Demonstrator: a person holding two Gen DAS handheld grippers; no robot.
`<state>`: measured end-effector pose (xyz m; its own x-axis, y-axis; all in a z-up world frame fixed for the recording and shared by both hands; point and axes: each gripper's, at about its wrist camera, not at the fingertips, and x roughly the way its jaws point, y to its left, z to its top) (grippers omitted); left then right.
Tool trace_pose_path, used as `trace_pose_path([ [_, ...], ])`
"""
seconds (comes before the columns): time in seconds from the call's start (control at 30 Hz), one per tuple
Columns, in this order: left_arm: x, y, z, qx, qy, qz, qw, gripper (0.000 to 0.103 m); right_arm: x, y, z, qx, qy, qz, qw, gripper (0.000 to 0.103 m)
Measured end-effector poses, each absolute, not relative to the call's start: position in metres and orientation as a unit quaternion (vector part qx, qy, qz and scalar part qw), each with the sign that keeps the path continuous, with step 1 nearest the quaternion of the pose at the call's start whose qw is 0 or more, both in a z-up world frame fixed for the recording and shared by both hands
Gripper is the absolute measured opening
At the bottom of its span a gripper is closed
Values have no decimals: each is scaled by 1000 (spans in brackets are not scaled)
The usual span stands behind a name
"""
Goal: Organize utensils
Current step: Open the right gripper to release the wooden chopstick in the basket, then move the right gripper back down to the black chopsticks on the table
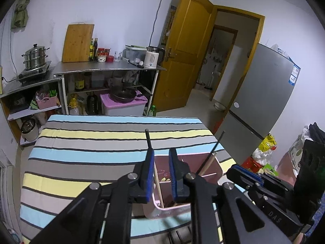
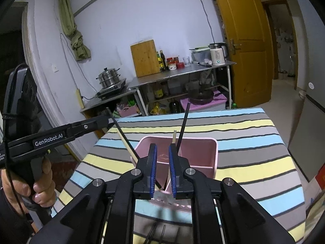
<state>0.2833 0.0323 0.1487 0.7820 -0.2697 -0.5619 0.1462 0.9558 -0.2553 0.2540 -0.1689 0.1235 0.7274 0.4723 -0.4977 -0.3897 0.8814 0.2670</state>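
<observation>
We are cataloguing, largest first. Table (image 1: 81, 142): wearing a striped cloth. Pink bin (image 2: 195, 152): sitting on the cloth near the front edge, under both grippers. Left gripper (image 1: 161, 174): hanging over the bin, jaws standing slightly apart, gripping nothing; a chopstick (image 1: 157, 183) is leaning in the gap, its black top (image 1: 147, 138) rising beside the left pad. Right gripper (image 2: 162, 168): jaws likewise parted, clamping nothing; a second chopstick (image 2: 183, 122) is leaning in the bin just behind.
</observation>
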Motion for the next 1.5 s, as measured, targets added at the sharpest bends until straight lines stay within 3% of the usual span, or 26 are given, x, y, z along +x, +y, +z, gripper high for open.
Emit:
trace_pose_path([
  [0.2,248,38,151,-111,293,-113,943,25,223,-181,125,80,279,237,927,12],
  [0.83,138,23,73,-95,339,-88,932,25,136,-199,66,73,328,226,914,13],
  [1.5,134,-5,24,-83,408,-96,904,25,128,-194,18,64,382,220,895,13],
])
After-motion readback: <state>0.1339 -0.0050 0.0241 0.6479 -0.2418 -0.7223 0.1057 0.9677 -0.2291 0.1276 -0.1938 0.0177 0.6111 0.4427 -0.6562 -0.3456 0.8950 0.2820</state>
